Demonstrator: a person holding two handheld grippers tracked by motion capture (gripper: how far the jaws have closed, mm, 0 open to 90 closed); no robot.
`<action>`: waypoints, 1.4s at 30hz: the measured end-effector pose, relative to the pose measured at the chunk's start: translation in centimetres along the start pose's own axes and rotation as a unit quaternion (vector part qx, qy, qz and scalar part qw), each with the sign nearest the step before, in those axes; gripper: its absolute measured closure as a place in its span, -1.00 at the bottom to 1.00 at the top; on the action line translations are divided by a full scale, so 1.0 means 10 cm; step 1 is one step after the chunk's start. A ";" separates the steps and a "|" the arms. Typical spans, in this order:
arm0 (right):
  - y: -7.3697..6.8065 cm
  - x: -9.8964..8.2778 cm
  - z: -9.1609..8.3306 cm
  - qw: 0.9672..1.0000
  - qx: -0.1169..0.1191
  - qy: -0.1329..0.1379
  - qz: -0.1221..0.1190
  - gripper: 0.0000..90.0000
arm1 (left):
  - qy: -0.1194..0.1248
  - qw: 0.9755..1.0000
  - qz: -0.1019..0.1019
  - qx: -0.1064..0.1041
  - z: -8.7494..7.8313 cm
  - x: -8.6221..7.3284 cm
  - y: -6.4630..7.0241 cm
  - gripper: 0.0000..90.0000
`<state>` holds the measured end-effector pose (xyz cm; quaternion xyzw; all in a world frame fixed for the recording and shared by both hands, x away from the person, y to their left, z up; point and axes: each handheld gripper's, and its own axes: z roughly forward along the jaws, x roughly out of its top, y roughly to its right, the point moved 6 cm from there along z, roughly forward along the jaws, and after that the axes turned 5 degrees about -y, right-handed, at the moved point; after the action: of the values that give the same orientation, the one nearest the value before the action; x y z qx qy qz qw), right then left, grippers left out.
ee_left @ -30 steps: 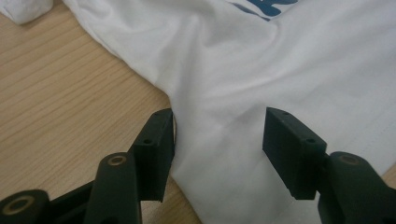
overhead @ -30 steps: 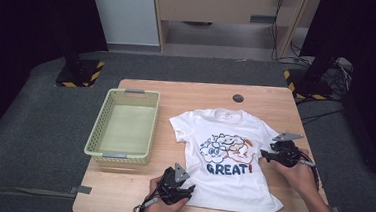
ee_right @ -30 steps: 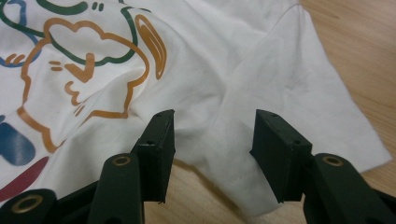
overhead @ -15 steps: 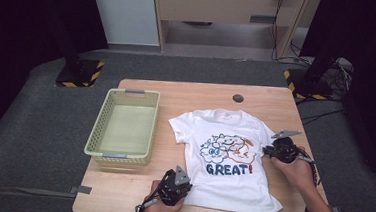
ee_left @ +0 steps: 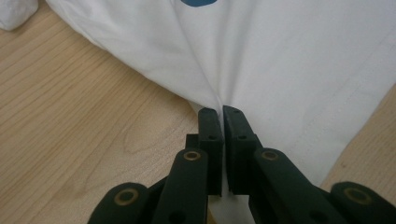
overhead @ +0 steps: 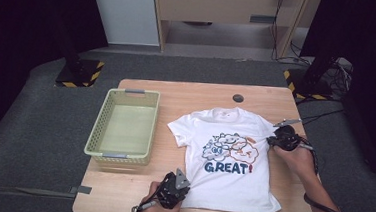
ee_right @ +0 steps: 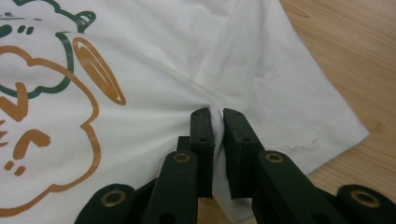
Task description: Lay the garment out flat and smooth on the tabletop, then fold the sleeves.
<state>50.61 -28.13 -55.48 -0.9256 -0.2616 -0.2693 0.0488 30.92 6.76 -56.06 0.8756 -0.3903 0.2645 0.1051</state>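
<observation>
Since the earlier frames, we see that both grippers have just been closing and now pinch cloth, while the right gripper [overhead: 276, 139] has shifted inward from the sleeve's outer edge toward the printed chest. In the high view, the white T-shirt [overhead: 232, 164] lies flat, print upward, on the right half of the wooden table [overhead: 187, 93], its collar pointing away from the person and its hem near the table's near edge. We find the left gripper [overhead: 179, 182] at the shirt's lower left corner; in the left gripper view its jaws stand together, clamped on a raised fold of the hem [ee_left: 219, 100], from which creases fan outward. In the right gripper view the right gripper [ee_right: 215, 114] is likewise clamped on a tuck of fabric beside the sleeve seam [ee_right: 224, 37], just next to the orange outline of the print [ee_right: 88, 107]. A pale green basket [overhead: 124, 129] stands left of the shirt, apart from it. A small dark disc [overhead: 237, 98] lies beyond the collar.
</observation>
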 end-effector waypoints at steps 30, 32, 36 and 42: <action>0.44 -0.05 -0.09 0.983 0.020 0.105 0.147 -0.25 | 0.049 0.995 -0.082 -0.029 0.00 0.08 -0.20 -0.83; 0.49 -0.01 -0.03 0.984 0.016 0.096 0.146 -0.21 | 0.047 0.995 -0.082 -0.030 0.02 0.06 -0.21 -0.83; 0.60 0.06 0.06 0.984 0.005 0.087 0.155 -0.13 | 0.044 0.995 -0.083 -0.026 0.03 0.02 -0.23 -0.82; 0.65 0.05 0.20 0.985 -0.002 0.067 0.158 -0.05 | 0.039 0.995 -0.089 -0.023 0.05 -0.04 -0.24 -0.82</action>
<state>55.23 -33.05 -56.61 -0.9353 -0.1072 -0.3199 0.1063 32.67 8.40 -56.65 0.8934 -0.3124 0.2785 0.1634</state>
